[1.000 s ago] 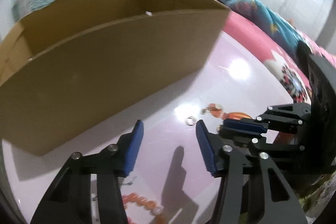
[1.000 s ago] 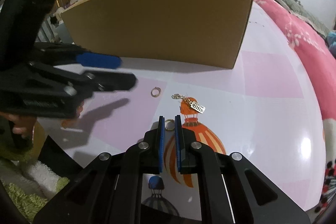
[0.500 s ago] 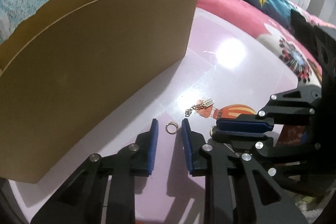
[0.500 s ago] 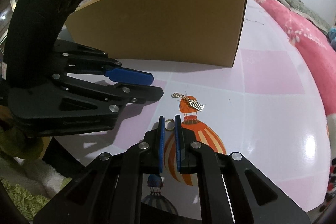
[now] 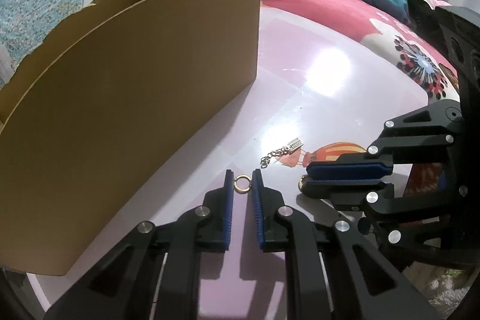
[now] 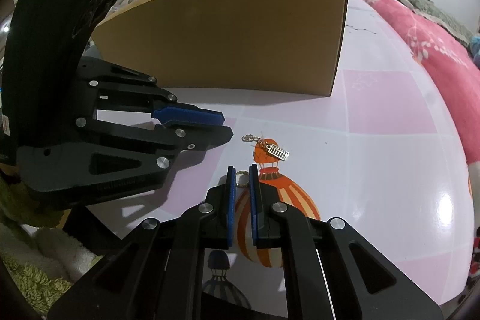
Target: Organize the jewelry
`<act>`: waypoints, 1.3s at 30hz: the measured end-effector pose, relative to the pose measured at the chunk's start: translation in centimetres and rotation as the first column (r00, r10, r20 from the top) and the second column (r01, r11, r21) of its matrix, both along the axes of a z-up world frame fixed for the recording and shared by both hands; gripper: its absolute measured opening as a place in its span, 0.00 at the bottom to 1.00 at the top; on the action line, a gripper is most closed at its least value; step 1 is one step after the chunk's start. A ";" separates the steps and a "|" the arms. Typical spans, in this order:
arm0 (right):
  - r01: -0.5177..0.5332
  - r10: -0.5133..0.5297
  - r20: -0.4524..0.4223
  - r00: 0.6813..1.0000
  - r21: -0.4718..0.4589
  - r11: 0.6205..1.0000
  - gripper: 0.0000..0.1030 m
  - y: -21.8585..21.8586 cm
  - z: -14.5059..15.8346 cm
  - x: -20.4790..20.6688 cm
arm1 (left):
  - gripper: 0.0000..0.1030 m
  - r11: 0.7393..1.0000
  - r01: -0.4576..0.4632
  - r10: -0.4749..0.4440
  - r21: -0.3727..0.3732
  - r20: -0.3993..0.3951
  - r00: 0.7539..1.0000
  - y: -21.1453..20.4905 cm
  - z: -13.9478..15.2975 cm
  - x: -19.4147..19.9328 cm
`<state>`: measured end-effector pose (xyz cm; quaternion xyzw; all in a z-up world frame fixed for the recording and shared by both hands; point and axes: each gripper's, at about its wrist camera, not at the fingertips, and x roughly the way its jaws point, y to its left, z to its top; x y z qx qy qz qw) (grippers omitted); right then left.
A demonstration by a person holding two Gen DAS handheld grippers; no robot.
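A small gold ring (image 5: 241,183) lies on the glossy pink table (image 5: 315,98) between the blue pads of my left gripper (image 5: 242,179). Its jaws are closing, and the pads stand against the ring's two sides. My right gripper (image 6: 241,173) is shut on a second gold ring (image 6: 240,179) that pokes out past its tips, low over the orange balloon print. A silver charm on a short chain (image 6: 277,152) lies loose just beyond both grippers. In the right wrist view the left gripper (image 6: 226,126) reaches in from the left, and its ring is hidden there.
A tall open cardboard box (image 5: 135,80) stands on the table close behind the jewelry. A bed with a pink blanket (image 6: 435,44) runs along the table's far right side. A green shaggy rug (image 6: 33,287) lies below the table's near left edge.
My left gripper came in over the small ring and rolled. Its jaws narrowed from wide apart to the ring's sides. The right gripper and its ring stayed put.
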<state>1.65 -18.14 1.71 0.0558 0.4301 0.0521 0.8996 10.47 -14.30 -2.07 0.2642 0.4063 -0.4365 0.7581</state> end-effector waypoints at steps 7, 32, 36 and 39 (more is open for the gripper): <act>0.004 -0.003 -0.007 1.000 0.002 1.000 0.00 0.1 0.4 -0.2 | 0.11 1.000 -0.005 0.005 -0.023 -0.009 1.000 0.7 0.5 -0.1; -0.001 0.003 0.018 1.000 -0.097 0.995 0.00 0.5 0.2 0.5 | 0.11 0.995 -0.070 0.068 -0.065 -0.041 0.997 2.2 0.7 0.4; -0.003 0.004 0.014 1.000 -0.086 0.996 0.00 -0.9 -0.1 1.0 | 0.11 0.994 -0.082 0.079 -0.070 -0.044 0.996 2.6 0.8 0.5; 0.000 0.002 0.016 1.000 -0.069 0.998 0.03 -1.2 0.0 1.2 | 0.11 0.994 -0.087 0.084 -0.071 -0.042 0.996 2.9 0.8 0.4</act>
